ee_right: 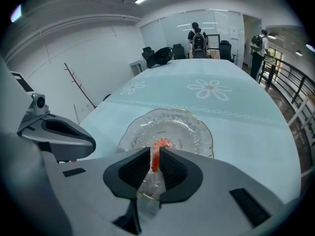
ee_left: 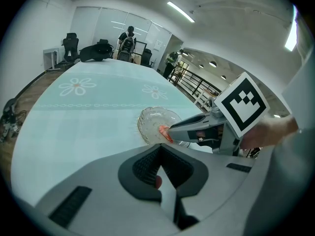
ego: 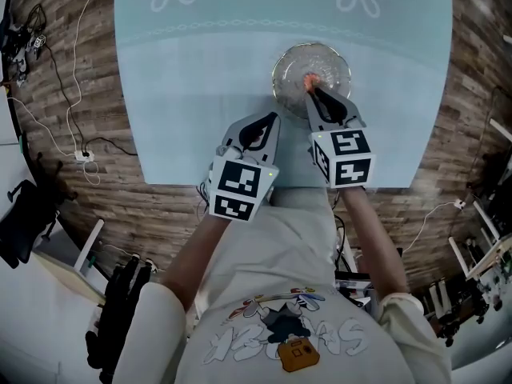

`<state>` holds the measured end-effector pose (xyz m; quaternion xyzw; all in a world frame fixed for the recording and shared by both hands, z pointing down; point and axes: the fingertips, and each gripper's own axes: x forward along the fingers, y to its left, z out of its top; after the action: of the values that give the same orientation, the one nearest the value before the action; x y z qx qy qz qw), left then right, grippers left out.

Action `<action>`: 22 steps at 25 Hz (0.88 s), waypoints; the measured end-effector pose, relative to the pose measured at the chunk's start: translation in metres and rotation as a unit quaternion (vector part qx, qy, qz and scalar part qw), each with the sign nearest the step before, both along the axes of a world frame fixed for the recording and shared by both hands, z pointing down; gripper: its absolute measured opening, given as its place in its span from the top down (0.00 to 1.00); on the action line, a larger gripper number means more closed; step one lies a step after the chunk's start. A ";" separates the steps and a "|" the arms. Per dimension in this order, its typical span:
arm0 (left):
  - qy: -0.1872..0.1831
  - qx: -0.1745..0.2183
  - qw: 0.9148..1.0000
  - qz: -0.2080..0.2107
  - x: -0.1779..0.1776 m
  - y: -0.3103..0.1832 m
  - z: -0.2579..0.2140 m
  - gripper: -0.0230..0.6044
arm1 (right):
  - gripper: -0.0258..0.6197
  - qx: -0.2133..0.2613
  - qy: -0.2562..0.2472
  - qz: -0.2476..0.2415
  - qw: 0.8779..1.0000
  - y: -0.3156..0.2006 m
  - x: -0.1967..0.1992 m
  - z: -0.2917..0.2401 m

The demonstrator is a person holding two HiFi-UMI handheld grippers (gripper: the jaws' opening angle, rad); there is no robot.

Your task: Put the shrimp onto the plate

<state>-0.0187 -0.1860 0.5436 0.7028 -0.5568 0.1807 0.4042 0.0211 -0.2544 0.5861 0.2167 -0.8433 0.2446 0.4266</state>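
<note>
Left tool (ego: 274,118) clenched on nothing, low over near edge of counter (ego: 176,94). Just right of it, right tool (ego: 311,90) clamped on orange shrimp (ee_right: 158,149), held over centre of glass plate (ee_right: 197,132), toward counter's right edge; contact with plate unclear

Cool, even light falls from ceiling strip lamps (ee_left: 179,11), leaving the pale counter (ego: 200,78) bright with only soft, faint shadows. The glass plate (ee_right: 189,129) glints. Both gripper views bow strongly and go black at their corners; nearest parts blur.
</note>
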 end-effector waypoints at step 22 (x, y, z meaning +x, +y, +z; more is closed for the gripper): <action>-0.008 0.073 0.997 0.022 -0.020 0.022 -0.077 0.95 | 0.86 0.078 -0.079 0.063 0.992 0.031 -0.005 -0.105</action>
<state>-0.0385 -0.1643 0.4661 0.7414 -0.5557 0.1539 0.3433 0.0162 -0.2237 0.4813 0.2818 -0.8757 0.2206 0.3242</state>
